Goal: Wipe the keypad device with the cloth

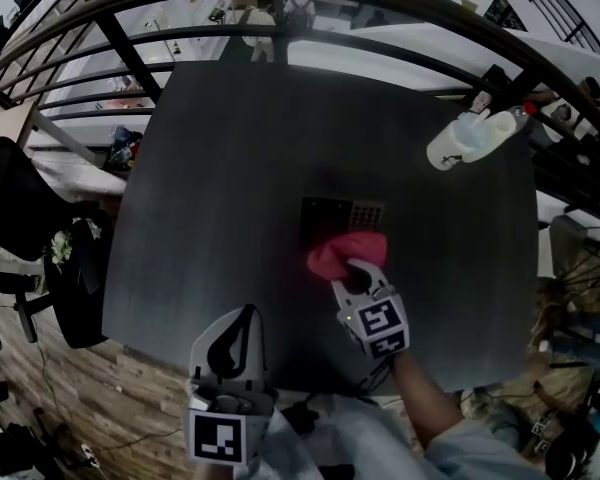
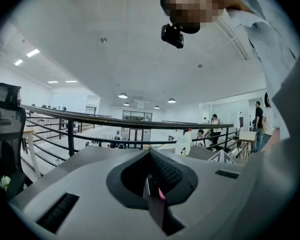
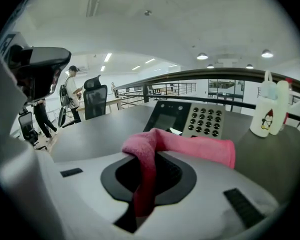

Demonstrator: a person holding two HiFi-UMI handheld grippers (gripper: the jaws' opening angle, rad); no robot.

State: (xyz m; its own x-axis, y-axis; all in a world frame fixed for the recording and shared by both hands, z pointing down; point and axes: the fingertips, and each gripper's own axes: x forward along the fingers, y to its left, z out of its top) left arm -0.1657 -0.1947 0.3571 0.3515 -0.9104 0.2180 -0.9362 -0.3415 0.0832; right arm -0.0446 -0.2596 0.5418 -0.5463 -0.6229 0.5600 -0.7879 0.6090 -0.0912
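Observation:
The keypad device lies flat near the middle of the dark table, with a dark screen on its left and rows of round keys on its right. A pink cloth covers its near edge. My right gripper is shut on the cloth, which bunches between the jaws and drapes to the right, just short of the device. My left gripper hovers at the table's near edge, left of the right one. It is shut with nothing in it and points up and away from the device.
A white squeeze bottle with a penguin print stands at the table's far right. A black railing runs behind the table. A black office chair sits off the left edge. People stand in the distance.

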